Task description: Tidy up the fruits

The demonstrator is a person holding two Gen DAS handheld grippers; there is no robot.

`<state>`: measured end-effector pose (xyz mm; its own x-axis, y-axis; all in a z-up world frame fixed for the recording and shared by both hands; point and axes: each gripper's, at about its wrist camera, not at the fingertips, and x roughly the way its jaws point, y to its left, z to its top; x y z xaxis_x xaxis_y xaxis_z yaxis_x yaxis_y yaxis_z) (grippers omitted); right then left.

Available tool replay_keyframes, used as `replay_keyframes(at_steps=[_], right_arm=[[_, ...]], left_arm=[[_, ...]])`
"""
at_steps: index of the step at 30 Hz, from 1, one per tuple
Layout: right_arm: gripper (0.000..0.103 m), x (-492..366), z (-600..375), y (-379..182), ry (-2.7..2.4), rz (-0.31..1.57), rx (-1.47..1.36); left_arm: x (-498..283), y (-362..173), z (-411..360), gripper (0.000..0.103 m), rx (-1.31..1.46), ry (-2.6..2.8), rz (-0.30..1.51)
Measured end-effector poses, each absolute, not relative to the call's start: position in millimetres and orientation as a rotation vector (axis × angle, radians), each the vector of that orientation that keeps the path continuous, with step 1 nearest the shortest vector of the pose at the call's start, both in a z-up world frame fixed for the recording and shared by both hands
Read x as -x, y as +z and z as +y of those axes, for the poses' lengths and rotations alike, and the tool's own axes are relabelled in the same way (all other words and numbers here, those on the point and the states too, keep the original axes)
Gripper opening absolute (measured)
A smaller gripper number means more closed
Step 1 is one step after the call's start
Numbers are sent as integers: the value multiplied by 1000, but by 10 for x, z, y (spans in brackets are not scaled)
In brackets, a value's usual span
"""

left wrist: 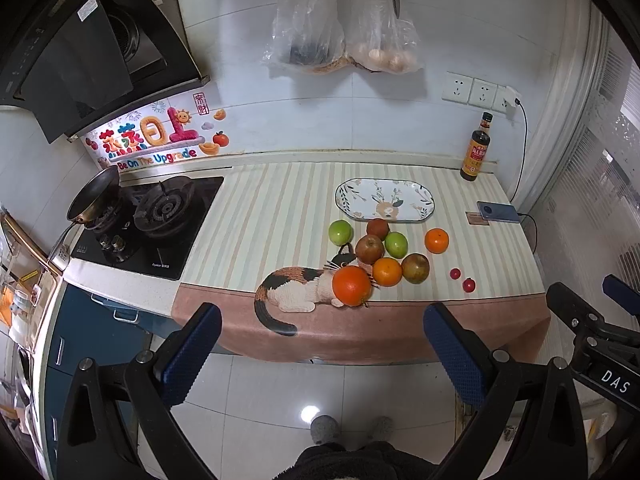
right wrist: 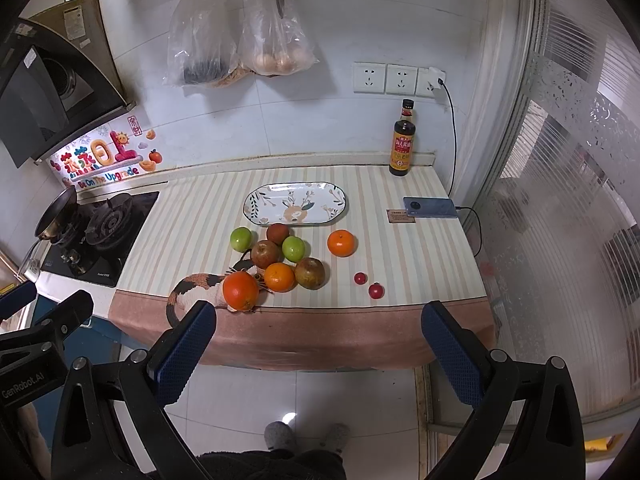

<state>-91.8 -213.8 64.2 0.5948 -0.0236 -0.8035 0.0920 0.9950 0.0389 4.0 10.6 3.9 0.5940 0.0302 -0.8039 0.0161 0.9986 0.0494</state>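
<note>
An empty oval patterned plate [left wrist: 385, 200] [right wrist: 294, 203] lies at the back of the striped cloth. In front of it lie several fruits: a big orange [left wrist: 351, 285] [right wrist: 240, 291], a smaller orange [left wrist: 387, 271] [right wrist: 279, 277], a lone orange [left wrist: 436, 241] [right wrist: 341, 243], two green apples [left wrist: 340, 232] [right wrist: 241, 239], reddish-brown apples [left wrist: 369, 249] [right wrist: 265, 253] and two small red fruits [left wrist: 468, 285] [right wrist: 375, 291]. My left gripper [left wrist: 322, 336] and right gripper [right wrist: 319, 334] are both open and empty, held off the counter's front edge, apart from the fruit.
A gas hob [left wrist: 160, 216] with a pan [left wrist: 94, 196] stands at the left. A sauce bottle [right wrist: 402, 144] and a charging phone [right wrist: 430, 207] sit at the back right. Bags [right wrist: 240, 40] and scissors hang on the wall. The floor lies below.
</note>
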Motion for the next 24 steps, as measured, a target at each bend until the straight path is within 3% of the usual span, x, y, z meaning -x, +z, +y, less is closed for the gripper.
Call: replay_keyframes(at_steps=[17,24], right_arm=[[103,827,-2152,709,-58,880,-197],[103,564,-2039,312,-98,841,-230]], left_arm=[[-179,21,110,103,-69,19,883],[-612,-409,480,103,-105,80,866]])
